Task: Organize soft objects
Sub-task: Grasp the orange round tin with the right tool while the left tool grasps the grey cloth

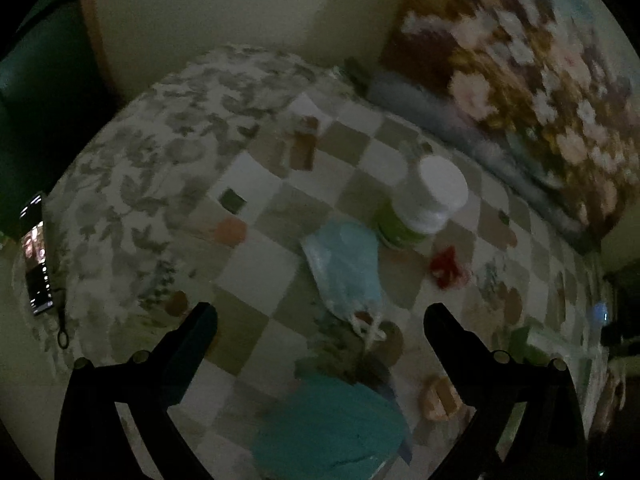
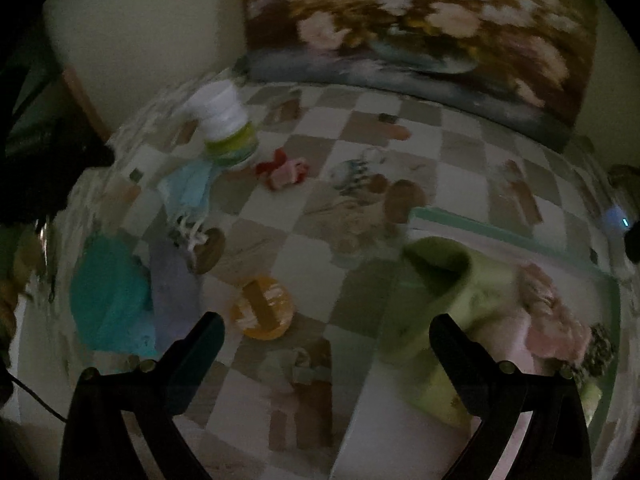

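Note:
The scene is dim and blurred. A light blue face mask (image 1: pixel 346 264) with white strings lies on the checked tablecloth (image 1: pixel 256 264), just ahead of my open left gripper (image 1: pixel 320 320). A teal cloth (image 1: pixel 332 428) lies below and between its fingers. A small red and pink soft item (image 1: pixel 446 266) sits right of the mask. In the right wrist view my right gripper (image 2: pixel 326 330) is open and empty; a clear bin (image 2: pixel 500 236) at the right holds a green cloth (image 2: pixel 452 284) and a pink floral cloth (image 2: pixel 556 320). The mask (image 2: pixel 190 188), teal cloth (image 2: pixel 110 300) and red item (image 2: pixel 284 170) lie to the left.
A white-lidded jar with a green label (image 1: pixel 424 204) stands behind the mask. A round orange lid (image 2: pixel 262 306) lies near the right gripper. A phone (image 1: pixel 38 256) rests at the left on a leaf-patterned cloth (image 1: pixel 160 152). A floral painting (image 1: pixel 520 80) leans against the wall.

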Demonstrator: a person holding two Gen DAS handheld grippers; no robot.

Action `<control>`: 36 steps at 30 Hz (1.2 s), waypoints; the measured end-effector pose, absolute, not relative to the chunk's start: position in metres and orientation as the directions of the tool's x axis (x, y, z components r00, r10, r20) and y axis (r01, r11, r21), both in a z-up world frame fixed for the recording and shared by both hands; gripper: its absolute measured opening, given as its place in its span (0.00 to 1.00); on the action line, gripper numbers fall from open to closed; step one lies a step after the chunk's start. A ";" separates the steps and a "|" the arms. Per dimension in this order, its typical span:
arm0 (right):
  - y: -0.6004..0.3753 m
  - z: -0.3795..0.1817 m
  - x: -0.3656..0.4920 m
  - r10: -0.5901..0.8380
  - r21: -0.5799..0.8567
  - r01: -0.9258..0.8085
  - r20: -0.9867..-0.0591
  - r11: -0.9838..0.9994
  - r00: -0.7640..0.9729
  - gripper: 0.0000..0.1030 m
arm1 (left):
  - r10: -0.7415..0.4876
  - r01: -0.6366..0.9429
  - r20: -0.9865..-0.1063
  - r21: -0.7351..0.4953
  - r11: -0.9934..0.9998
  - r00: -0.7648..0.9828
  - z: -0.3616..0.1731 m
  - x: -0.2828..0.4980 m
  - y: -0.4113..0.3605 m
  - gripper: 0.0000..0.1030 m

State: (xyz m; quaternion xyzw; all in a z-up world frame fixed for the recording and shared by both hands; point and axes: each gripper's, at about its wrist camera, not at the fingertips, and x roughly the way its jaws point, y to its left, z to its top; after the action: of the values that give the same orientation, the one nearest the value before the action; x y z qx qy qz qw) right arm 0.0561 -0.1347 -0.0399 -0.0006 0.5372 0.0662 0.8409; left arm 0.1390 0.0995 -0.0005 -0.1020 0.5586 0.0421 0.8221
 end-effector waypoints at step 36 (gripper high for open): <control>-0.085 -0.101 0.080 0.173 0.086 -0.282 -0.939 0.956 0.299 0.54 | -0.043 0.025 -0.980 -0.039 0.999 0.196 -0.036 0.147 0.040 0.63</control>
State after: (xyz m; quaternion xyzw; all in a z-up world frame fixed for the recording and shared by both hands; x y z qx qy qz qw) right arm 0.0798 -0.0845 -0.1006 -0.0475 0.5751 0.1412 0.8044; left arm 0.1470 0.0403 -0.0363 -0.0073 0.6337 -0.0220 0.7732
